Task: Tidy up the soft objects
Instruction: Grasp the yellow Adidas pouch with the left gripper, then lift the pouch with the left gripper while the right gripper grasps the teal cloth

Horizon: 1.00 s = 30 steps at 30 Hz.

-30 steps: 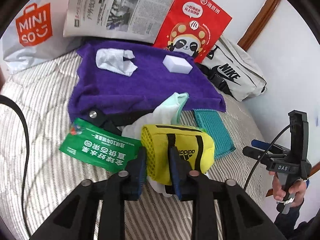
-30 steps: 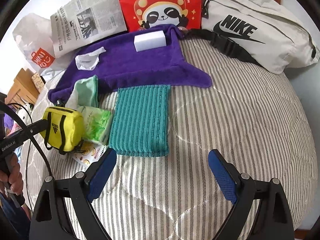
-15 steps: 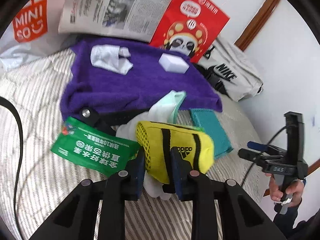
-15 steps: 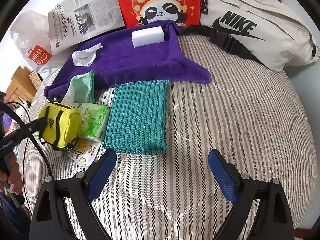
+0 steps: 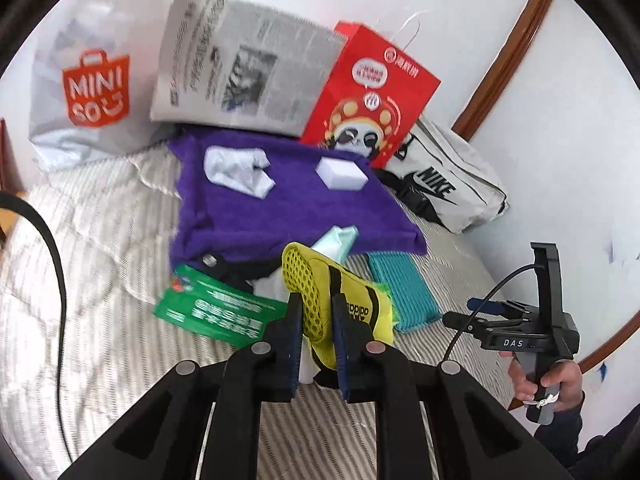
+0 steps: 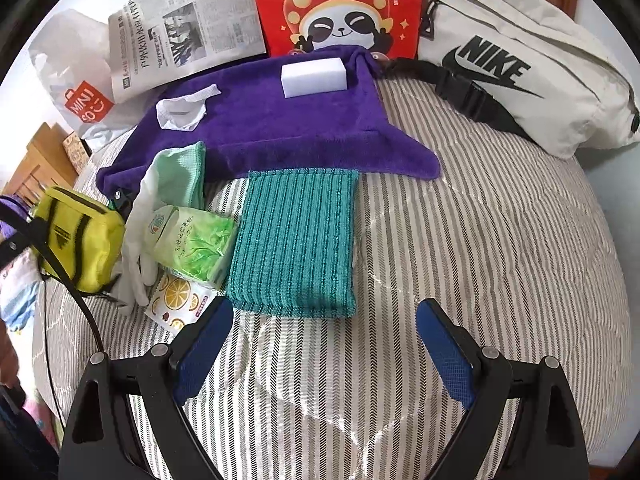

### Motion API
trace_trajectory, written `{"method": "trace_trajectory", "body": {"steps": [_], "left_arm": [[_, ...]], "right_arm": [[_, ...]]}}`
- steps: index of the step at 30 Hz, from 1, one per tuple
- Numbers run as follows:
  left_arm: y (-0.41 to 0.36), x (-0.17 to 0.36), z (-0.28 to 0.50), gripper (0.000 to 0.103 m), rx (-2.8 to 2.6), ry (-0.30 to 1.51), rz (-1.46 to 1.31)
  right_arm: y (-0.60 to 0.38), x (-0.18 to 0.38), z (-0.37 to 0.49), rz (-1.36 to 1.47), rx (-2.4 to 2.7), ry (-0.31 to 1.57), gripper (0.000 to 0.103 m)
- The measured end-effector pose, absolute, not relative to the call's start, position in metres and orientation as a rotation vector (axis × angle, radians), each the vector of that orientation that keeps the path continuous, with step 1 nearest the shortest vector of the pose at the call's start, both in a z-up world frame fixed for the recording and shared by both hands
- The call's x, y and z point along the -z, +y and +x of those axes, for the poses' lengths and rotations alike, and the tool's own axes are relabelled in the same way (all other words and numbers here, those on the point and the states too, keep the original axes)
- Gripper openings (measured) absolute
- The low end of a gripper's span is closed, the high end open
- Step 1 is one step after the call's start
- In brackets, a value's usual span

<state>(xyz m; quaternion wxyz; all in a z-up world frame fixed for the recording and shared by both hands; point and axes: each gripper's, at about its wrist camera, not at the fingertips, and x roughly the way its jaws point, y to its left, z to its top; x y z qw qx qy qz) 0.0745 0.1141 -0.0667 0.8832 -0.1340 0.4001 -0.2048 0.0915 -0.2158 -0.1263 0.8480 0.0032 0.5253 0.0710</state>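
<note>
My left gripper (image 5: pixel 317 304) is closing its jaws on a yellow Adidas pouch (image 5: pixel 360 304), whose mesh end is squashed between the pads. The pouch (image 6: pixel 84 236) hangs tilted, lifted off the bed. Below it lie a white glove (image 6: pixel 138 240), a green tissue pack (image 6: pixel 192 248) and a green packet (image 5: pixel 216 308). My right gripper (image 6: pixel 323 320) stands open and empty over the quilt, just in front of a teal ribbed cloth (image 6: pixel 298 240). Behind that, a purple towel (image 6: pixel 280 128) carries a white sponge (image 6: pixel 314 76) and a crumpled white cloth (image 6: pixel 180 110). A mint cloth (image 6: pixel 184 176) lies at the towel's front edge.
Along the back stand a Miniso bag (image 5: pixel 88 92), a newspaper (image 5: pixel 240 76), a red panda bag (image 6: pixel 340 4) and a beige Nike bag (image 6: pixel 520 68). A lemon-print pack (image 6: pixel 176 300) lies by my right gripper's left finger. The striped quilt (image 6: pixel 500 240) is bare on the right.
My left gripper squeezed tighter on the yellow pouch and raised it off the bed, tilting it. The right gripper stayed where it was, still open.
</note>
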Motion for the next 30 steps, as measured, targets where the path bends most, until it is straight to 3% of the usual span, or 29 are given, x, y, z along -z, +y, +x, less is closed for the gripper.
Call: {"method": "trace_trajectory", "body": {"steps": [27,30], "left_arm": [[0.139,0.109,0.088,0.014,0.353,0.909,-0.337],[0.138,0.115,0.089,0.015,0.356,0.924,-0.336]], "right_arm": [[-0.166,0.175,0.152,-0.074,-0.114,1.148,0.093],[-0.167,0.174,0.152,-0.078,-0.116,1.111,0.088]]}}
